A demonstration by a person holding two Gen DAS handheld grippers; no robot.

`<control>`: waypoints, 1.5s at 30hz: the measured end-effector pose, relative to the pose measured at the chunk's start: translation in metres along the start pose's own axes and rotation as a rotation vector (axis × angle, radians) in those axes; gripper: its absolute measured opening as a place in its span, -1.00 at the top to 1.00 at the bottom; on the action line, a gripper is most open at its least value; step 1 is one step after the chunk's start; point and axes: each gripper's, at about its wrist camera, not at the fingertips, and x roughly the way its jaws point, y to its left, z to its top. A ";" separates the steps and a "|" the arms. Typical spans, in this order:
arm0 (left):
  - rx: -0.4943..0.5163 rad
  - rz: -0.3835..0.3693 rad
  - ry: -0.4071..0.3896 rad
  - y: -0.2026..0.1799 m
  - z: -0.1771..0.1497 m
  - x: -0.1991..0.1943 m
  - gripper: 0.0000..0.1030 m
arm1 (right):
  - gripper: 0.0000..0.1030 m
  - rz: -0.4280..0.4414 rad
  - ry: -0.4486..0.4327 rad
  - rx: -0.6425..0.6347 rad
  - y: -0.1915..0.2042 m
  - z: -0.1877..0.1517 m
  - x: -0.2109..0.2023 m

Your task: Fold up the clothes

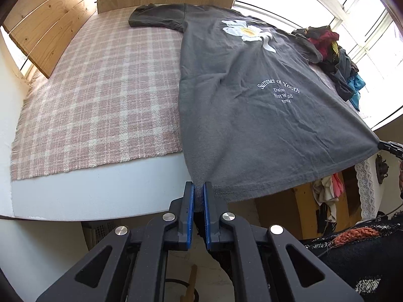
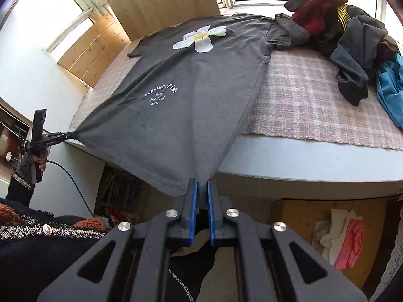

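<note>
Both jaws tight on T-shirt (image 1: 252, 115) hem corners.

White lettering is printed on the dark grey T-shirt (image 1: 252, 115), right of centre in the left wrist view and left of centre in the right wrist view; the top line curves in an arch and reads "Summer Of Youth" (image 1: 278, 86); beneath it, smaller lines read "Daisy", partly creased, then "Hot Wind"; a last tiny line is too small to read; faint print on the other gripper's arm, at the left edge of the right wrist view, is illegible.
</note>
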 end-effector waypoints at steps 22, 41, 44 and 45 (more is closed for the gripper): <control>0.123 0.091 -0.057 0.073 0.191 0.023 0.84 | 0.64 -0.167 -0.083 -0.026 -0.026 0.191 0.044; 0.059 0.171 -0.042 0.159 0.367 0.165 0.76 | 0.42 -0.164 -0.048 -0.273 0.054 0.437 0.156; 0.052 0.256 -0.070 0.163 0.365 0.159 0.99 | 0.42 -0.140 -0.033 -0.369 0.082 0.474 0.183; 0.033 0.288 -0.087 0.167 0.363 0.153 1.00 | 0.42 -0.134 -0.025 -0.405 0.091 0.486 0.194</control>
